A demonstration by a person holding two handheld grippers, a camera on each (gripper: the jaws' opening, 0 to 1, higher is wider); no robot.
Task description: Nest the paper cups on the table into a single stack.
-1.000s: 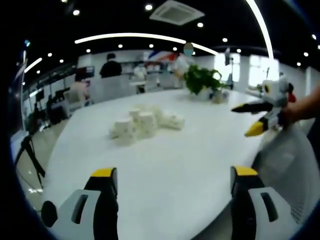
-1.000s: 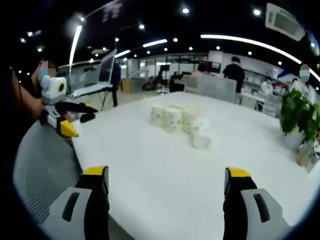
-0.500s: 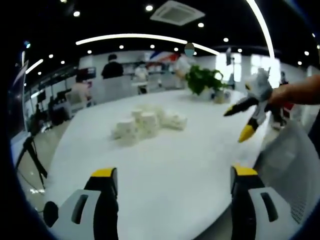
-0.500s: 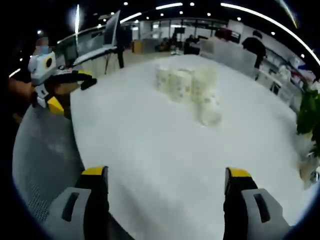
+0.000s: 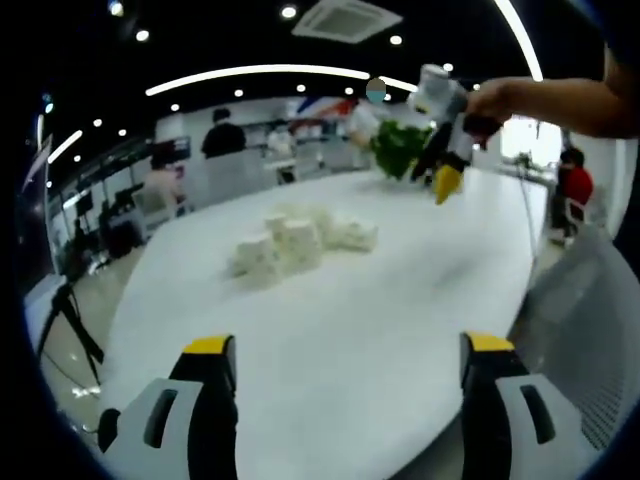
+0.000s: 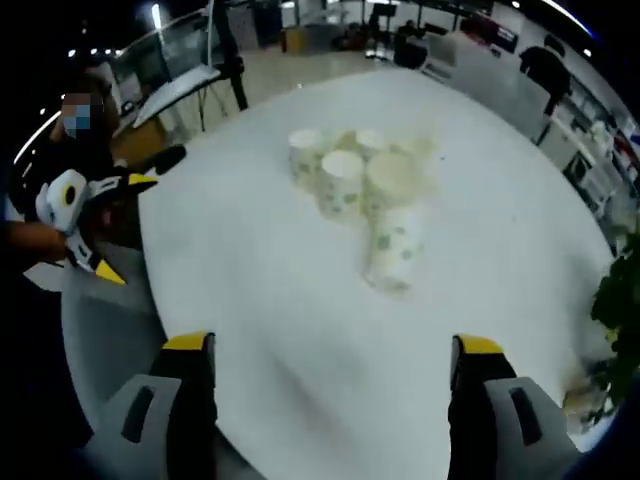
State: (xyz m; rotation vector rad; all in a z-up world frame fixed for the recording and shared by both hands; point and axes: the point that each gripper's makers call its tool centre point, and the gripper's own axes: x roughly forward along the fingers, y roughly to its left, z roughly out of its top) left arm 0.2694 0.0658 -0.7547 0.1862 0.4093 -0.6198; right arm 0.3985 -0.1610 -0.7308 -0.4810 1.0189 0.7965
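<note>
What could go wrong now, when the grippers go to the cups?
The paper cups stand crowded together, and one cup lies on its side. Reaching into the cluster with the open right gripper could knock neighbours over. The fallen cup may roll on the smooth table if it is nudged. The left gripper is open and far from the cups, so it cannot steady them yet.

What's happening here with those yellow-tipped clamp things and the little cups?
A person holds a two-jaw gripper in each hand over a large white table. A cluster of white paper cups with green speckles sits on it, most upright and one lying on its side, none nested yet. The right gripper hovers above the cups with its jaws wide apart and empty. The left gripper hangs near the table edge, also open and empty. A green potted plant stands beyond the cups.
</note>
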